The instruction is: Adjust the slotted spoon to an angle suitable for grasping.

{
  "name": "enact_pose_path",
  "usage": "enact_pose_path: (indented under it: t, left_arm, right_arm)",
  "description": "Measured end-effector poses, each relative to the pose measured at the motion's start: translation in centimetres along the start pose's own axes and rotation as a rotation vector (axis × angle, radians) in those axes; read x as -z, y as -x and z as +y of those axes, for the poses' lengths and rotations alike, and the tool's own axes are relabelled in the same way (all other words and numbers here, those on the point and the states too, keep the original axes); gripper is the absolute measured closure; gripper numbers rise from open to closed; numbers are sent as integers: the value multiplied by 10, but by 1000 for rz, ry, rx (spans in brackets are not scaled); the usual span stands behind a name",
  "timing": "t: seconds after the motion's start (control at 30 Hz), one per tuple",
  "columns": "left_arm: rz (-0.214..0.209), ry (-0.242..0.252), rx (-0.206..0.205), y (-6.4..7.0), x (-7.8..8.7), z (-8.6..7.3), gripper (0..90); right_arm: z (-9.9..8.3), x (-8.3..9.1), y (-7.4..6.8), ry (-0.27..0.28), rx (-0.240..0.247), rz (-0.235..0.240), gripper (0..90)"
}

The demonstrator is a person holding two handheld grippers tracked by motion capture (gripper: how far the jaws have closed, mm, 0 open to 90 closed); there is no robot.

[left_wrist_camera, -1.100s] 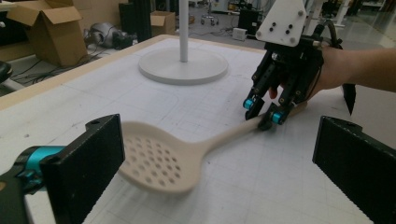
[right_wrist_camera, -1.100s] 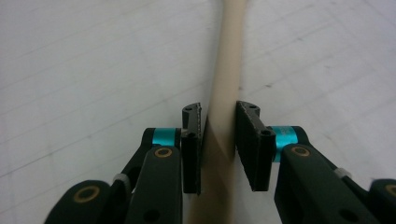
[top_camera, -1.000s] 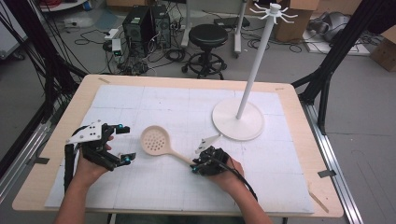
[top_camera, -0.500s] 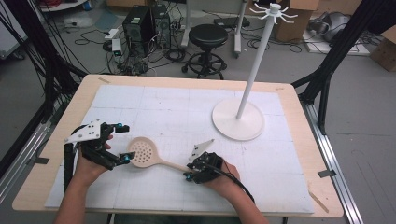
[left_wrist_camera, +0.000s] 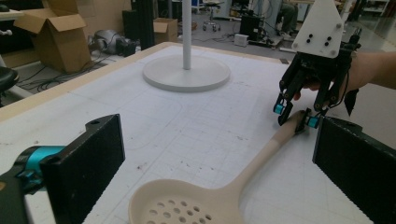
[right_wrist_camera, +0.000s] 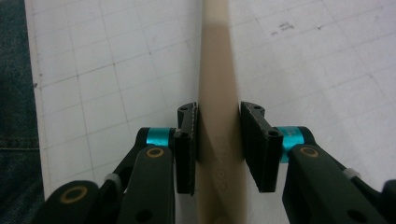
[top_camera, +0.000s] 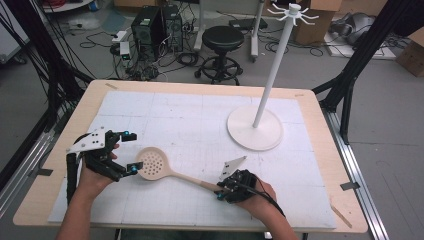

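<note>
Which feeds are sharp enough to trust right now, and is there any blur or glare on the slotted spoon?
High view: even light, soft, no glare on the slotted spoon. Left gripper view: left tongs blurred close up, spoon bowl fairly sharp. Right gripper view: right tongs sharp on the handle, its far end blurred.

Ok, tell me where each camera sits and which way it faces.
High view: above the near table edge, looking forward and down; forearms, left gripper, right gripper.
Left gripper view: on the left gripper, between its open jaws, toward the spoon and stand.
Right gripper view: on the right gripper, down its jaws on the handle.
All share the spoon.
</note>
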State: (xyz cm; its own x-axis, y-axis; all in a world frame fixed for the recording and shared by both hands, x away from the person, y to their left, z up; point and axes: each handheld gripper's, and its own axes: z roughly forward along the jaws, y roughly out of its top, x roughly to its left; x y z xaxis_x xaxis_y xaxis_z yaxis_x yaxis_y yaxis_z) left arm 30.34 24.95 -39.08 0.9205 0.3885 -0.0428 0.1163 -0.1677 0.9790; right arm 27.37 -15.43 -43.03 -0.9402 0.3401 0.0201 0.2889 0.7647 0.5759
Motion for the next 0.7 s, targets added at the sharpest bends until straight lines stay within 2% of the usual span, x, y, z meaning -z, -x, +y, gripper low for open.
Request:
enact_pose_path:
  t: [0.13,0.27,0.43,0.5,0.57,0.6,0.7]
  left_arm:
    - [1,-4,-8,1,0,2,28]
    - [-5,-14,-26,4,0,5,28]
    - [-4,-21,-26,6,2,6,28]
    - [-5,-19,-24,6,2,6,28]
    - [-4,-18,-25,6,1,6,28]
    - [-5,-22,-27,5,1,6,28]
    - [-3,-19,-24,5,1,6,28]
  right_arm:
    - [7,-6,-1,11,43,5,683]
    - [25,-19,-5,24,92,15,684]
    - [49,-40,-13,55,137,37,679]
    - [53,-44,-15,55,131,33,670]
    - [53,-44,-15,60,124,12,591]
    - [52,-43,-16,56,103,3,554]
    - [46,-37,-17,68,106,-17,502]
